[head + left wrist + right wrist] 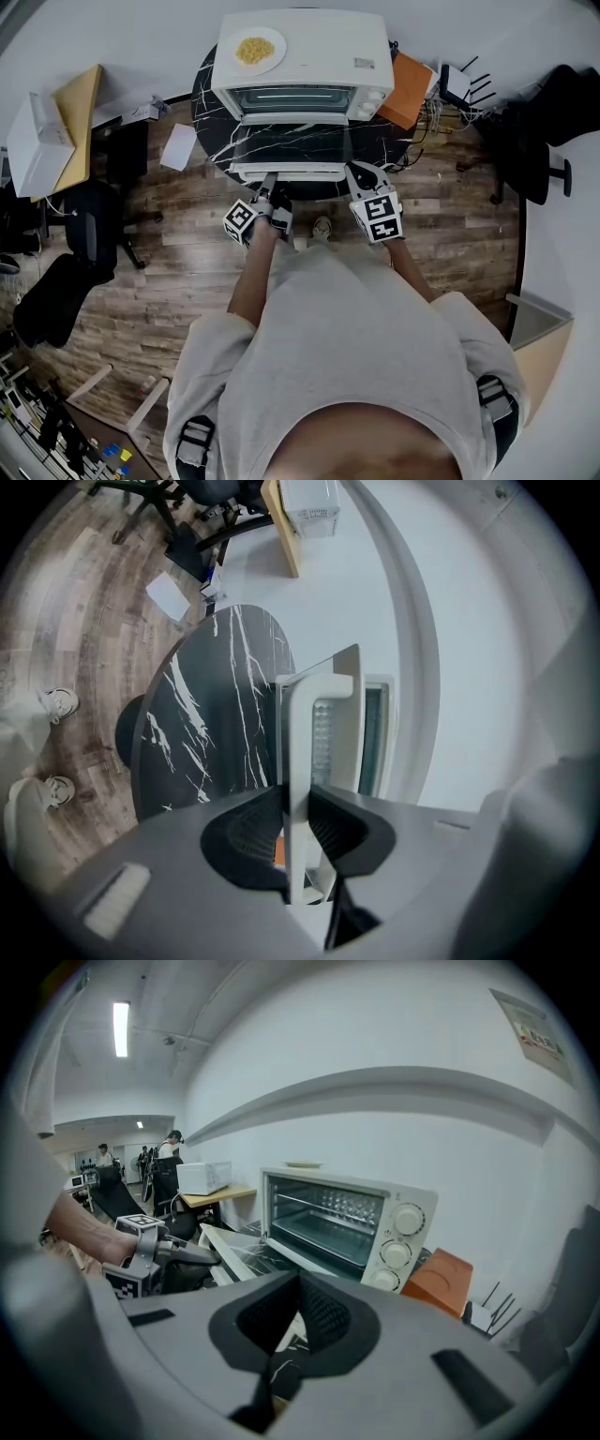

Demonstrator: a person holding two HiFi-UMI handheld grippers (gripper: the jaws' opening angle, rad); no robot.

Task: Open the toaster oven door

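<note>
A white toaster oven (300, 56) stands on a round black marble table (211, 131). Its glass door (291, 145) lies folded down flat toward me, and the cavity (323, 1218) shows its wire rack. My left gripper (267, 183) is at the door's front edge, shut on the white door handle (300, 724), which runs upright between the two black pads (251, 825). Off the door's right corner my right gripper (359, 172) hangs shut, its tips (298, 1283) meeting with nothing between them. In the right gripper view the left gripper (178, 1252) shows at the handle.
A plate of yellow food (250, 50) sits on top of the oven. An orange box (405, 89) and a router with antennas (459, 84) are to its right. Office chairs (84, 234) and a desk with a white box (37, 141) stand at left, and a sheet of paper (178, 145) lies on the wooden floor.
</note>
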